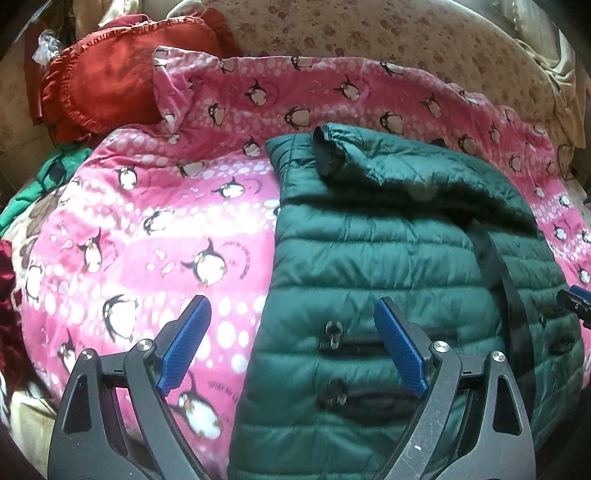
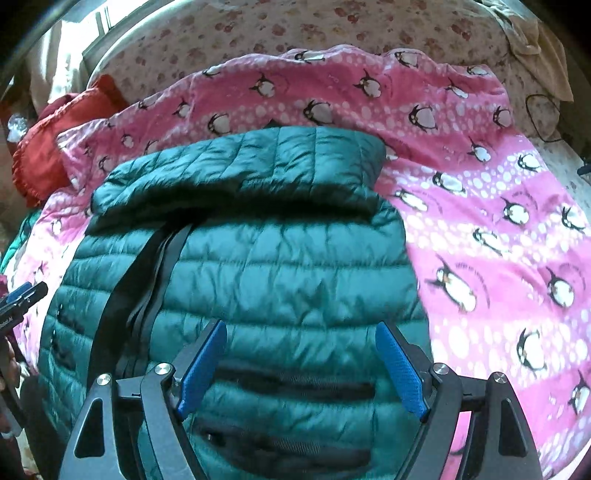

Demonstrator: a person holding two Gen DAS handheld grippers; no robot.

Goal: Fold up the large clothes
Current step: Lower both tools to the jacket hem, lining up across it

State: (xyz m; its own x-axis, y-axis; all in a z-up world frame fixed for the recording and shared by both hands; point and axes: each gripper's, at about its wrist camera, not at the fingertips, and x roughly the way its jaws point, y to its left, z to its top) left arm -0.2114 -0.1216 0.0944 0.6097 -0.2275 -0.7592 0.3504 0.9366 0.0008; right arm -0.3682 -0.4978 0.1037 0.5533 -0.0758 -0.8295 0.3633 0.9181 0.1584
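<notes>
A dark green quilted puffer jacket [image 1: 388, 258] lies front up on a pink penguin blanket [image 1: 155, 229], zipper closed. One sleeve [image 1: 399, 162] is folded across its far end. In the right wrist view the jacket [image 2: 277, 266] fills the middle, with the sleeve [image 2: 240, 166] laid across its far end. My left gripper [image 1: 291, 317] is open and empty, hovering over the jacket's near left edge. My right gripper [image 2: 301, 341] is open and empty above the jacket's near right part. Each gripper shows at the other view's edge: right gripper [image 1: 576, 299], left gripper [image 2: 22, 295].
A red frilled cushion [image 1: 99, 85] lies at the far left. A floral beige sheet [image 1: 369, 33] covers the bed beyond the blanket [image 2: 498, 240]. Green cloth [image 1: 33, 184] lies at the left edge. A dark cord [image 2: 543, 118] lies at far right.
</notes>
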